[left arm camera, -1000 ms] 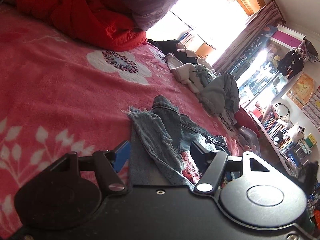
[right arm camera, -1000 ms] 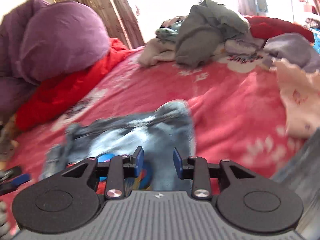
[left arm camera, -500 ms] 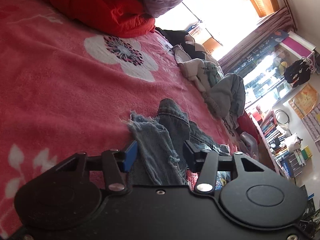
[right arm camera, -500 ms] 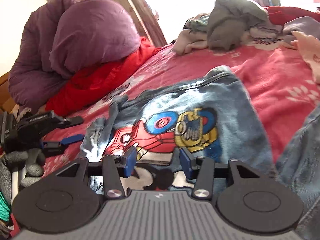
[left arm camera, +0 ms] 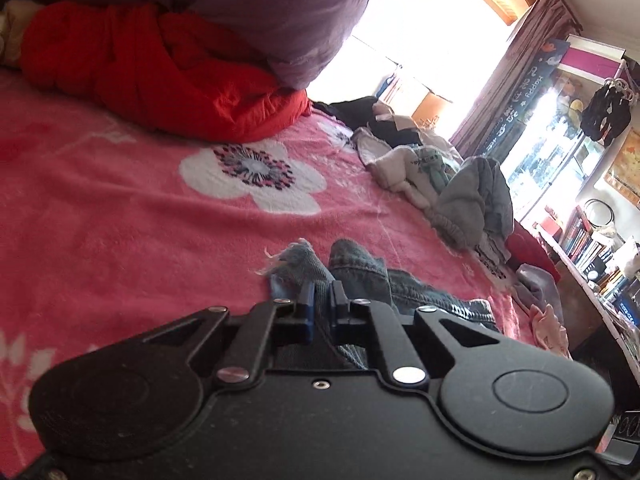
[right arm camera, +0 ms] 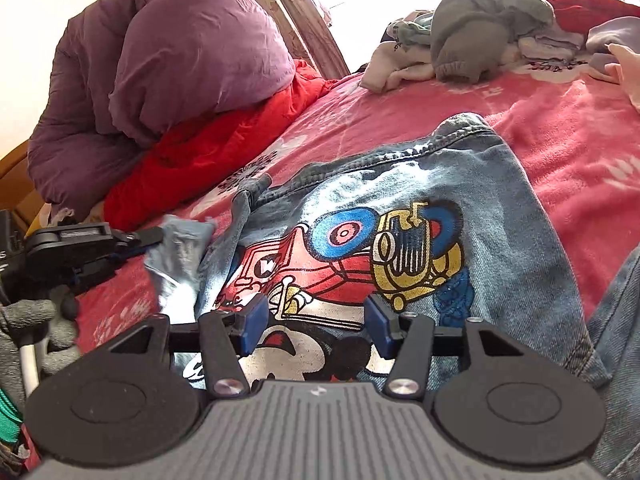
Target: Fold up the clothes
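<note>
**Thin pinch on a frayed edge could slip**

Your left gripper [left arm camera: 320, 304] is clamped on the frayed sleeve [left arm camera: 298, 266] of the denim jacket [right arm camera: 400, 216], which lies spread, print up, on the pink blanket [left arm camera: 120, 220] of the bed. The bite looks shallow; pull too sharply and the loose threads may slide out, dropping the fold. Your right gripper [right arm camera: 314, 326] hovers over the printed back with its jaws opening and nothing between them, so only one side is held. Lift now and the jacket may drag or twist toward the red quilt [left arm camera: 160, 72]
</note>
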Motion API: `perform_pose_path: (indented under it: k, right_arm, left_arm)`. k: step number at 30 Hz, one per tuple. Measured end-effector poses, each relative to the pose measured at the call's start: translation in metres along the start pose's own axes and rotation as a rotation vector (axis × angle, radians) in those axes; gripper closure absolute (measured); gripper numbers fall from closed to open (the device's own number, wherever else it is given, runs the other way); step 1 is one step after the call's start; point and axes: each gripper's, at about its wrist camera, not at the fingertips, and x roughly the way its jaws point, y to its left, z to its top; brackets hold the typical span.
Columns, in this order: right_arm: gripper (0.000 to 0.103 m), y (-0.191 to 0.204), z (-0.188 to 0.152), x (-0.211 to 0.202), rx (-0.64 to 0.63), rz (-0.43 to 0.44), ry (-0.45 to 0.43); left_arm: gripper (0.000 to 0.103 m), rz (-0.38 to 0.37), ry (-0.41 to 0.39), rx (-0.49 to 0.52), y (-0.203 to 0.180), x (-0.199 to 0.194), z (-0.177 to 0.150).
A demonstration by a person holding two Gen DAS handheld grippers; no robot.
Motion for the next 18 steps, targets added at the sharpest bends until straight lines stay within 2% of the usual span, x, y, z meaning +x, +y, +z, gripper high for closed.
perform_pose_path:
  k: [3,11,15,18]
  right_arm:
    - [0.049,-0.004,0.001,0.001,0.019,0.006,0.001]
    - [0.049,-0.009,0.002,-0.001,0.054,0.02,0.005]
    - [0.048,-0.01,0.003,0.0,0.068,0.023,0.005]
    - [0.048,-0.012,0.003,-0.001,0.075,0.026,0.005]
  left_arm:
    - [0.099,0.033,-0.061,0.0,0.006,-0.036,0.011]
    - [0.099,0.204,-0.183,-0.033,0.029,-0.126,0.024]
    - [0.099,0.279,-0.268,-0.011,0.006,-0.174,0.023]
    - [0.099,0.398,-0.317,0.011,-0.015,-0.197,0.022]
